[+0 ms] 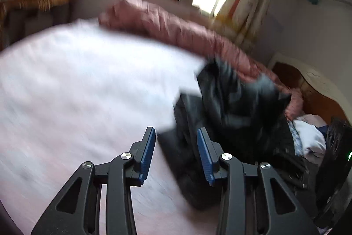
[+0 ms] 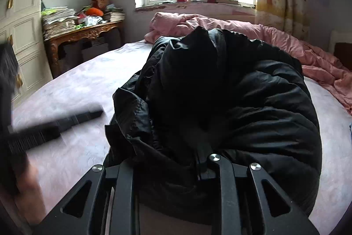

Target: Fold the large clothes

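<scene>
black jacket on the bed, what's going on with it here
A person with a gripper in each hand is folding a black puffer jacket on a bed. The right gripper is buried in its fabric, apparently gripping it. The left gripper is open and empty, just beside the jacket's edge. The jacket is still bunched, not folded.

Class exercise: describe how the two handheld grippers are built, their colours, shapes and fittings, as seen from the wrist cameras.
The left gripper has black angular arms with triangular cut-outs, round silver pivot bolts and ribbed blue pads. The right gripper has the same black frame and silver bolts; its pads are hidden.
</scene>
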Demonstrator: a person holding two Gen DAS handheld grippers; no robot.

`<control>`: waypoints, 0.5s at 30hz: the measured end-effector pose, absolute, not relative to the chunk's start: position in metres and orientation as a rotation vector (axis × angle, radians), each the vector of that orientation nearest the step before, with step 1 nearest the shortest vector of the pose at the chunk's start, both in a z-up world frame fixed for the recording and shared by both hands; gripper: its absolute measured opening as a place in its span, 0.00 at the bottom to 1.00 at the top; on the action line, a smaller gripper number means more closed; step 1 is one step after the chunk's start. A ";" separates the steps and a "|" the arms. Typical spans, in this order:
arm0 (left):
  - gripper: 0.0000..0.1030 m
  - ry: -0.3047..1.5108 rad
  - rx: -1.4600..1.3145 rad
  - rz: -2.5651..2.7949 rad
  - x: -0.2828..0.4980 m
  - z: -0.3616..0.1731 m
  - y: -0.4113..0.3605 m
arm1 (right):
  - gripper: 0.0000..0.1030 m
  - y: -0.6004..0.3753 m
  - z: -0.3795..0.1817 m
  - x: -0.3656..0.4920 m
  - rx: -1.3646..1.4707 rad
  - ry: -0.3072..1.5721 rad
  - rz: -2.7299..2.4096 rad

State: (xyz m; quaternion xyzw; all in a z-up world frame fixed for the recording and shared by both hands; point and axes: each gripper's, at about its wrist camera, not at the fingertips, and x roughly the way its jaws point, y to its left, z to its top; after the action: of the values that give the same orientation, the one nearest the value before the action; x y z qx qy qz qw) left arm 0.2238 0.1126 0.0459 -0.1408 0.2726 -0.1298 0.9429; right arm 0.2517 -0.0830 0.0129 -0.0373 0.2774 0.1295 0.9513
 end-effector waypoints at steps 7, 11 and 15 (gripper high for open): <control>0.46 0.393 -0.223 -0.313 0.196 0.076 0.112 | 0.82 -0.083 0.019 0.201 -0.123 0.480 0.357; 0.65 0.350 -0.195 -0.358 0.187 0.089 0.100 | 0.82 -0.106 0.037 0.170 -0.076 0.459 0.374; 0.92 0.362 -0.162 -0.475 0.191 0.097 0.075 | 0.83 -0.174 0.064 0.142 0.056 0.359 0.261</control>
State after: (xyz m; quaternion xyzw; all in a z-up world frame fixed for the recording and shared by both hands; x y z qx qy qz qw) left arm 0.1907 0.0747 0.0973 -0.0796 0.1783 -0.2337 0.9525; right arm 0.1419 -0.1740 0.0637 0.0278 0.1778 0.1295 0.9751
